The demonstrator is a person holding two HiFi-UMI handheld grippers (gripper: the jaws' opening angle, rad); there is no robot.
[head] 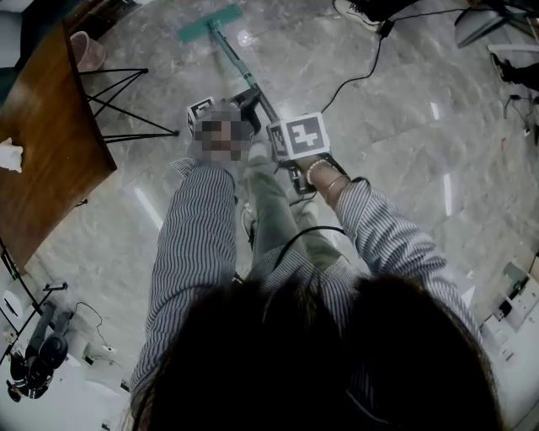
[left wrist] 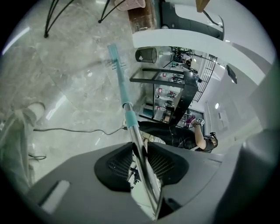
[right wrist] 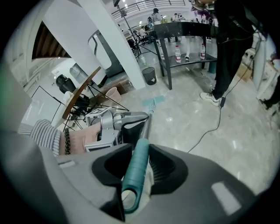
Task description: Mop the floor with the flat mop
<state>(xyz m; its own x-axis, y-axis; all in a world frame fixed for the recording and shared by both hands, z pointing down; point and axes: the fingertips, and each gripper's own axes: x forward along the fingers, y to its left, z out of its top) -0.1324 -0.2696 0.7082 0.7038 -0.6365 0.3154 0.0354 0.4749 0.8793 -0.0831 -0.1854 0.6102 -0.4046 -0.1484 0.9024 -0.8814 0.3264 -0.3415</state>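
The flat mop has a teal head lying on the grey marble floor far ahead of me, and its metal pole slants back to my hands. My left gripper is shut on the shiny pole, just below a teal collar. My right gripper sits nearer my body, shut on the teal grip at the handle's end. In the right gripper view the left gripper stands just ahead on the pole, and the mop head lies beyond it.
A brown wooden table stands at the left, with a black wire-legged stand and a pink bin beside it. A black cable snakes over the floor at right. A person stands by a black table.
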